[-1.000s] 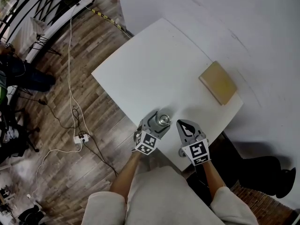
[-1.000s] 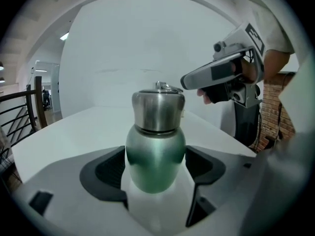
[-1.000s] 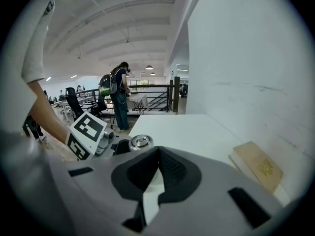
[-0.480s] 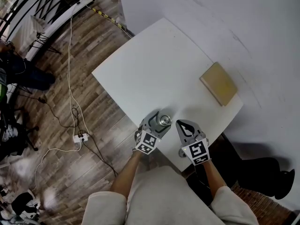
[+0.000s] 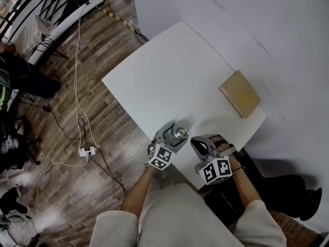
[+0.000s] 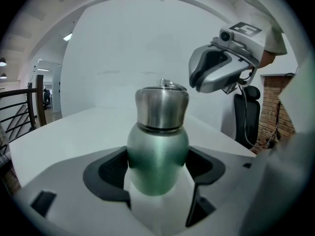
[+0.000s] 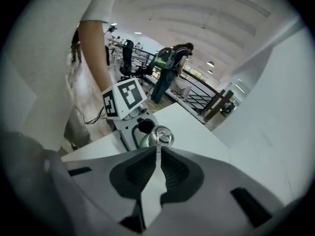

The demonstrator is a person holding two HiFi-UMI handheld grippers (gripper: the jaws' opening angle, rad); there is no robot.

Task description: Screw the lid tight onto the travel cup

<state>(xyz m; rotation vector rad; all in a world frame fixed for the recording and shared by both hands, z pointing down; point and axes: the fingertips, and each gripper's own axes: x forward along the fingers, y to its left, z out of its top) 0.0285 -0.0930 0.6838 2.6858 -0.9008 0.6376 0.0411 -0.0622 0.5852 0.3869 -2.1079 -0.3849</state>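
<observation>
A: Holding the travel cup (image 6: 157, 156) upright on the white table (image 5: 169, 76), near its front edge, with the left gripper (image 5: 172, 136) clamped on the green body.

B: And the steel lid (image 6: 162, 104)?

A: Seated on the neck already. Possibly not fully home, hard to judge from here.

B: So, mid-tightening, between grips?

A: Looks that way. Right gripper (image 7: 158, 150) off the lid, just beside and above it. Tips all but together, just been opening a crack, nothing between them.

B: Next, then?

A: Calls for spreading those jaws wide enough to span the lid, dropping over it, pinching square, then rolling the wrist to tighten while keeping the left grip firm.

B: Worth minding?

A: Slipping on the smooth steel.
</observation>
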